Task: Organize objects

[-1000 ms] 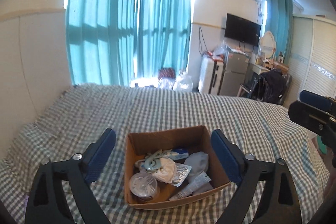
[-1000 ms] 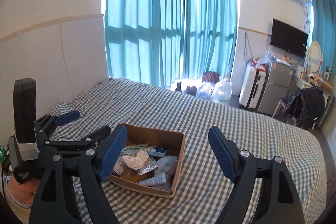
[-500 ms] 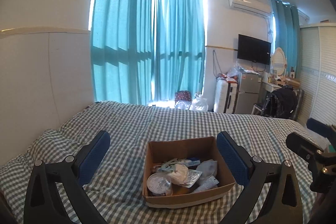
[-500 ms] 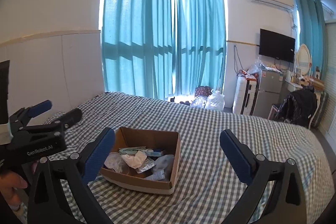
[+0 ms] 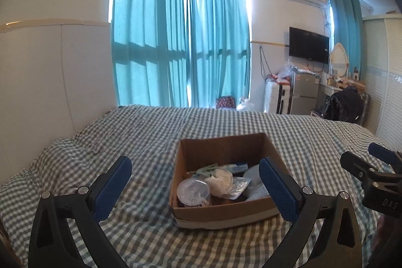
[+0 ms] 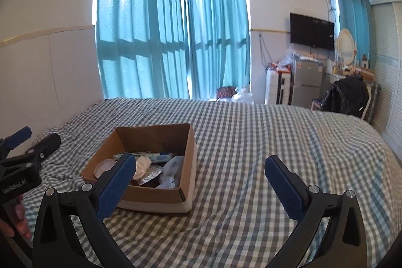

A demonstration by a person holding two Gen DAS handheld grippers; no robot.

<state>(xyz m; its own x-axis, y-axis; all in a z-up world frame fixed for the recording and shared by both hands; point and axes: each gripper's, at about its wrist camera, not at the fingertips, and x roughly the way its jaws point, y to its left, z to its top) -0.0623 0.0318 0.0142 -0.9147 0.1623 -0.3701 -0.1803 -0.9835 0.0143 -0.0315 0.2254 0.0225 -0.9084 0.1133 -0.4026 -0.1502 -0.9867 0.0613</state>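
An open cardboard box (image 5: 221, 145) sits on the checked bed; it also shows in the right wrist view (image 6: 153, 132). Inside lie a round clear lidded tub (image 5: 193, 190), a crumpled white mask (image 5: 222, 180), a foil blister pack (image 5: 240, 185), a blue-and-white box (image 5: 238, 167) and white packets (image 6: 173, 168). My left gripper (image 5: 194, 182) is open and empty, just short of the box's near wall. My right gripper (image 6: 198, 173) is open and empty, to the right of the box over the bedspread.
The bedspread (image 6: 251, 142) stretches to teal curtains (image 5: 181, 42). A padded wall (image 5: 50, 72) borders the left. A fridge (image 6: 307, 84), suitcase (image 5: 276, 97), TV (image 6: 311, 30) and chair with a black coat (image 6: 348, 97) stand at the far right.
Both grippers have dropped lower and levelled out, so the box sits closer and the view tilts up toward the room. Both stay open and empty.
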